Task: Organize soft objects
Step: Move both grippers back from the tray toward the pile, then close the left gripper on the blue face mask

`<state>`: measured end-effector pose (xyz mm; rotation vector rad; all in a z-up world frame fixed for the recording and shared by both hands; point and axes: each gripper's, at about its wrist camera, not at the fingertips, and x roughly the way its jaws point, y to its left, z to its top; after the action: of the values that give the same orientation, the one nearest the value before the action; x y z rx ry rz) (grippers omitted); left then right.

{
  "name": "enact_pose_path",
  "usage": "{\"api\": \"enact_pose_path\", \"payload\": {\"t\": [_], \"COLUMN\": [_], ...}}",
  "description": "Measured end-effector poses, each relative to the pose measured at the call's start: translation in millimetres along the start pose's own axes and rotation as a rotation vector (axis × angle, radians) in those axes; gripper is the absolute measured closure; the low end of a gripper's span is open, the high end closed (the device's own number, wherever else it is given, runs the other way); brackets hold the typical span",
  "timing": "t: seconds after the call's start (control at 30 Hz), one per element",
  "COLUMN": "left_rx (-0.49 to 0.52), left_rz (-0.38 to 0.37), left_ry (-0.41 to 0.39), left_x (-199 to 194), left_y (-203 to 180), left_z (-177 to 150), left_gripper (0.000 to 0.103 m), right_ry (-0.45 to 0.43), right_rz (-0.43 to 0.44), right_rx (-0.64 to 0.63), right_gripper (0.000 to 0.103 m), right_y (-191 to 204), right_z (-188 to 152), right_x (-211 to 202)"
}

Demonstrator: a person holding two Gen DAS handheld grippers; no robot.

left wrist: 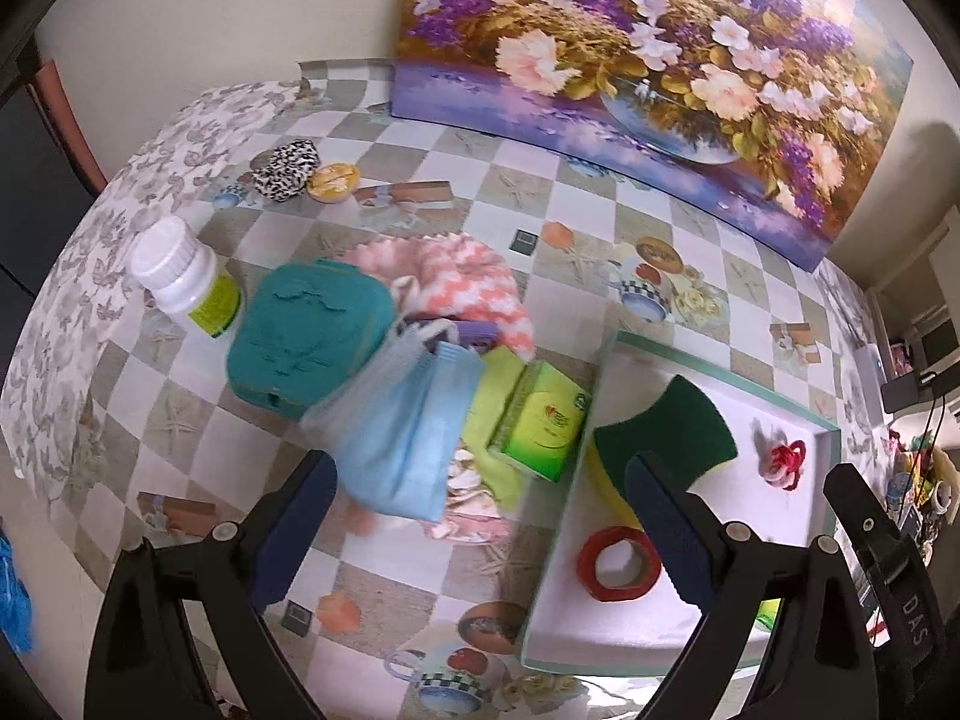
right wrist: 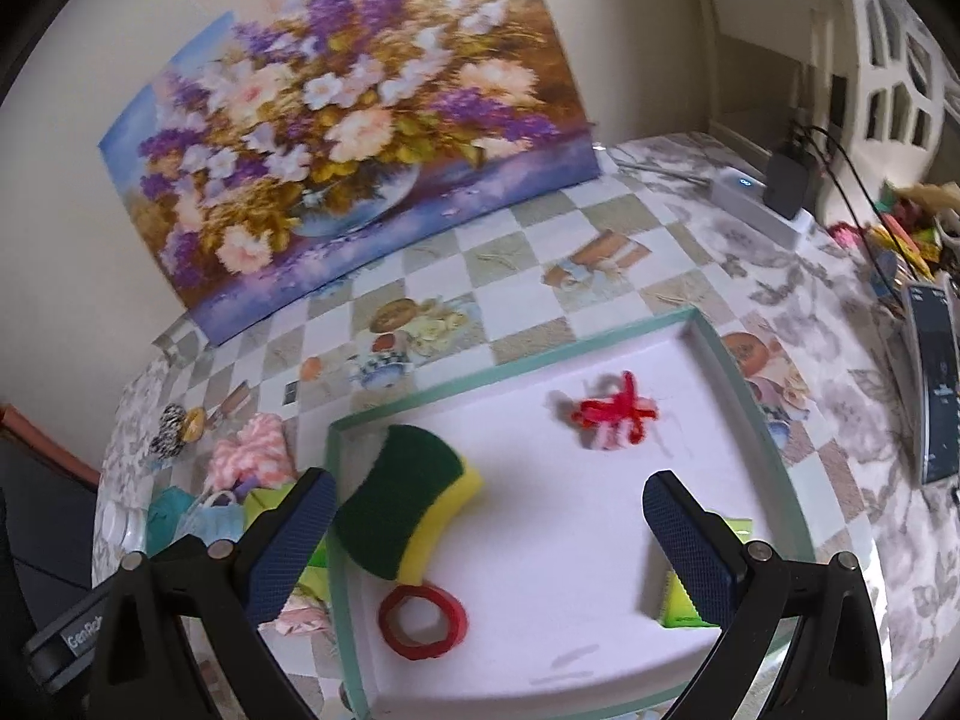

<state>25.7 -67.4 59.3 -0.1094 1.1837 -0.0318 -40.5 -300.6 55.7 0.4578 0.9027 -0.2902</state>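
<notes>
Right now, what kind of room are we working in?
Probably a home, at a dining or kitchen table. The tablecloth is checked vinyl printed with teacups, a flower painting leans against the wall, and a power strip with a charger sits at the table's far edge.

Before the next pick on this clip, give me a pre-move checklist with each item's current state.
1. Left gripper open, holding nothing: ok.
2. Right gripper open, holding nothing: ok.
3. Tray has bare floor for another item: ok.
4. Sponge, red tape roll and red yarn piece lie inside the tray: ok.
5. Blue face mask still outside the tray, on the pile: not ok.
6. Mask free of the items under it: cannot tell.
</notes>
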Motion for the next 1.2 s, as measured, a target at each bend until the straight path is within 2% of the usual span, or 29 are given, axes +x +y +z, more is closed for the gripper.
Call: {"api": "enact_pose_path", "payload": {"t": [0.2, 0.37, 0.6, 0.83, 0.97, 1.07, 1.2], "left_rx": [-0.077, -0.162, -0.189, -0.256, -0.289, -0.275, -0.273], "left_rz": [0.016, 0.009, 0.023, 0.061, 0.023, 0.019, -0.035], "left_ry": [0.006, 0.027, 0.060, 0.097, 0.108, 0.108, 0.125], "left_x": [-1, 1, 9, 21, 24, 26, 31], "left_y": [34, 67, 81, 100, 104, 101, 96], "left_z": [8, 13, 9, 4, 3, 3, 2], "left_gripper": [0.006, 0.006, 0.006, 0.006, 0.006, 0.006, 0.007], "right_ry": [0.025, 0.098, 0.186, 0.262, 0.278, 0.285, 0.293], "right_rz": [0.077, 0.113, 0.136, 0.189, 0.195, 0.180, 0.173], "right_rx": [-0.056, -0.123, -0.165, -0.201, -0.218, -0.229, -0.227], "right_gripper": [0.000, 0.000, 0.000, 0.010, 0.010, 0.010, 0.010], "right_y": [25, 57, 83, 105, 115, 117, 116], "right_z": [-8, -23, -43, -60, -66, -69, -70], "right_x": [3, 16, 37, 55, 60, 63, 65]}}
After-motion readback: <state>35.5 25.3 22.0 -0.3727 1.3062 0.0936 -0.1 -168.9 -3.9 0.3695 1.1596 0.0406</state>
